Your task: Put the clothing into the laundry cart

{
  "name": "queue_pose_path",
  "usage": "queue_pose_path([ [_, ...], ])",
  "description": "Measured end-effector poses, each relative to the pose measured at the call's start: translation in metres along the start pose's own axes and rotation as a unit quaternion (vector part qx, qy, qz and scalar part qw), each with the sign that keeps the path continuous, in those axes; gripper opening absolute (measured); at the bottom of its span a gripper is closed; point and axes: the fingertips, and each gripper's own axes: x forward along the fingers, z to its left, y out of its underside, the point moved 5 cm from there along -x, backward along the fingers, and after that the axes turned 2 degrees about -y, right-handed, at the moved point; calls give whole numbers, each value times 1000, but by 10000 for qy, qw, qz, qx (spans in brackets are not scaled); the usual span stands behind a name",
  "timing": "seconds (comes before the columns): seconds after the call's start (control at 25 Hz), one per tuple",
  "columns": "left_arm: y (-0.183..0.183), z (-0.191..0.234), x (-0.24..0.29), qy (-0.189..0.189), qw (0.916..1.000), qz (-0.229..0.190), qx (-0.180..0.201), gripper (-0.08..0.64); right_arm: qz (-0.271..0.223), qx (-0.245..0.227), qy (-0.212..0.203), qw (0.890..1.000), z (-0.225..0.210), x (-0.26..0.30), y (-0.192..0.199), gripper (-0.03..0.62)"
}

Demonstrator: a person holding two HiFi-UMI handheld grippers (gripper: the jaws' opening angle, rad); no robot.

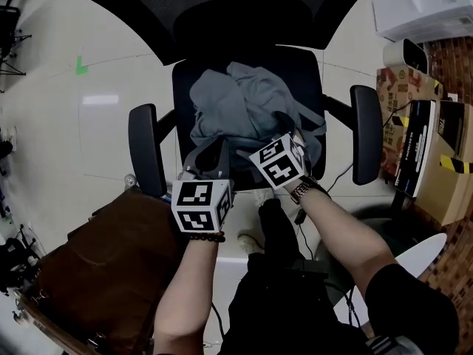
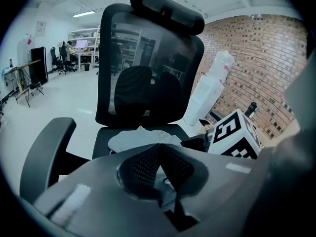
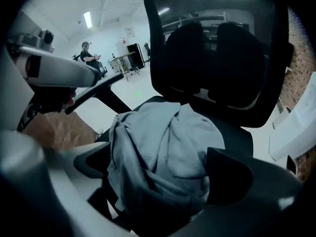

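At the lower left of the head view sits a brown fabric-lined bin (image 1: 103,279), probably the laundry cart. It stands just beside the chair, so a lifted garment would have a short trip.

Right of it, the left gripper (image 1: 211,157) hangs at the front edge of the office chair (image 1: 304,72). In its own view its claw is pressed together with nothing in it, aimed low over the seat. My guess is that it waits as a helper and is not the picking tool.

The clothing, a crumpled grey garment (image 1: 244,106), lies heaped in the middle of the seat. One fold trails toward the front edge.

The right gripper (image 1: 290,135) stands at the heap's near right side. Its claw is spread wide, with the grey cloth bulging between the two jaws, and neither pad appears to be pressing on it. That suits a grab at the thickest bunch.

Both forearms reach forward from the bottom of the frame and converge on the seat. The left forearm (image 1: 188,287) runs nearly straight up the frame, and the right forearm (image 1: 347,231) slants in from the lower right, pitched more steeply down.
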Motion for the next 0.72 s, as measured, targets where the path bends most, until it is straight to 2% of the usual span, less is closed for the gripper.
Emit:
queue_pose_path([
  [0.32, 20, 25, 42, 16, 9997, 154, -166, 2, 639, -91, -12, 9979, -19, 66, 25, 589],
  [0.72, 37, 35, 68, 45, 9996, 256, -105, 2, 984, -161, 154, 9949, -35, 105, 45, 586],
])
